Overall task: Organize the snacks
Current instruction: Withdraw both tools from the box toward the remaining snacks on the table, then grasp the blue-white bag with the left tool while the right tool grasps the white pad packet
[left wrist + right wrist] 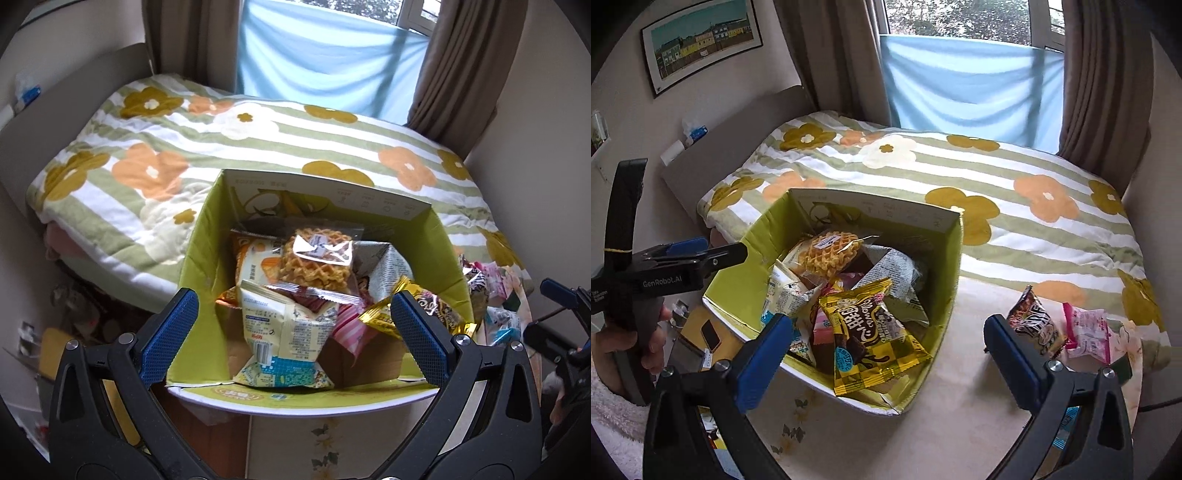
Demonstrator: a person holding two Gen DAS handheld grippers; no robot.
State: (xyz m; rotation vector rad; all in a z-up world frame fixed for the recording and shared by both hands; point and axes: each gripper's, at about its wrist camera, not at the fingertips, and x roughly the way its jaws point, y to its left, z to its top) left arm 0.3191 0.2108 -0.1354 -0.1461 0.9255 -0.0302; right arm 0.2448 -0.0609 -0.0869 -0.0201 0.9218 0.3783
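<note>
My left gripper (pixel 293 328) hangs over the green cardboard box (pixel 192 258) with its blue pads spread wide and nothing between them. Directly below it lies a white-and-blue snack packet (pixel 284 332), leaning on the near wall of the box. My right gripper (pixel 888 360) is also spread wide and empty, hovering above the near right corner of the box (pixel 945 280), one pad over the box, the other over the table (pixel 960 387).

Between the right pads I see a yellow chocolate packet (pixel 871 332) lying on top of the pile inside the box. Farther back in the box sits a clear-wrapped waffle (pixel 829 254), with a grey printed pouch (pixel 894 266) beside it.

Outside the box, on the table to the right, a dark packet (pixel 1038 325) and a pink packet (pixel 1087 330) lie just beside each other. Beyond the table stretches a bed with a flowered blanket (pixel 997 166).
</note>
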